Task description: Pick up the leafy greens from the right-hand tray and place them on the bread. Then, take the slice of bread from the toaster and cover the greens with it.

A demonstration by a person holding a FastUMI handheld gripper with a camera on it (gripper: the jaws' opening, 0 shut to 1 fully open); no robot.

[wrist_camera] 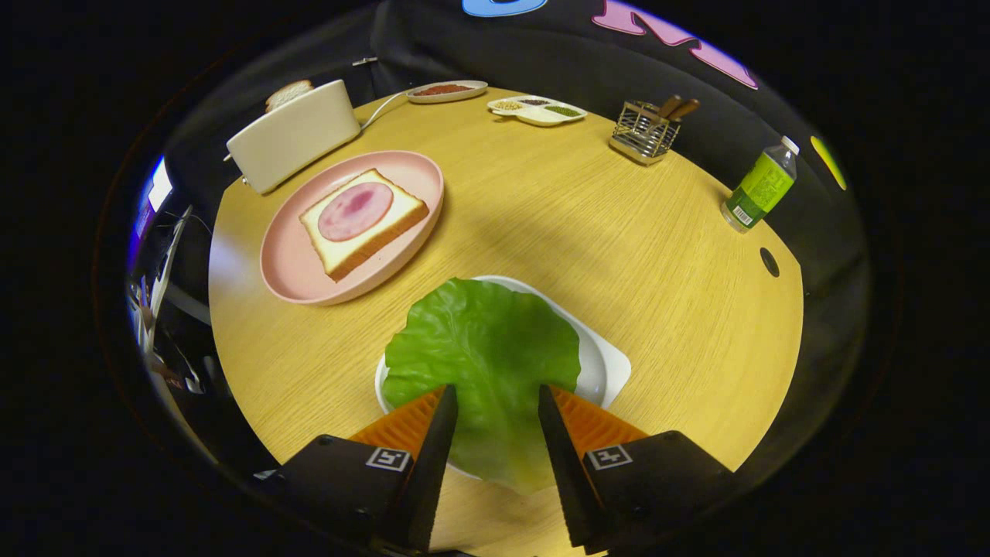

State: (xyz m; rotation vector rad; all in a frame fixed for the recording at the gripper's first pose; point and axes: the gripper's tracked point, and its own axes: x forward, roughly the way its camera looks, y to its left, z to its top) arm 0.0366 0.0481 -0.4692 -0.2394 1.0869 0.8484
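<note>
Hand-held gripper (495, 398) at lower centre stands wide open, empty, its fingers either side of the green lettuce leaf (483, 363) on the white tray (611, 367). First step: close on the leaf, then carry it to the ham-topped bread slice (363, 220) on the pink plate (290, 267), upper left. Toaster (294, 135) beyond.

booth, kitchen set-up | black cloth wall (433, 46) | toaster (294, 135), wooden table (619, 255)
</note>
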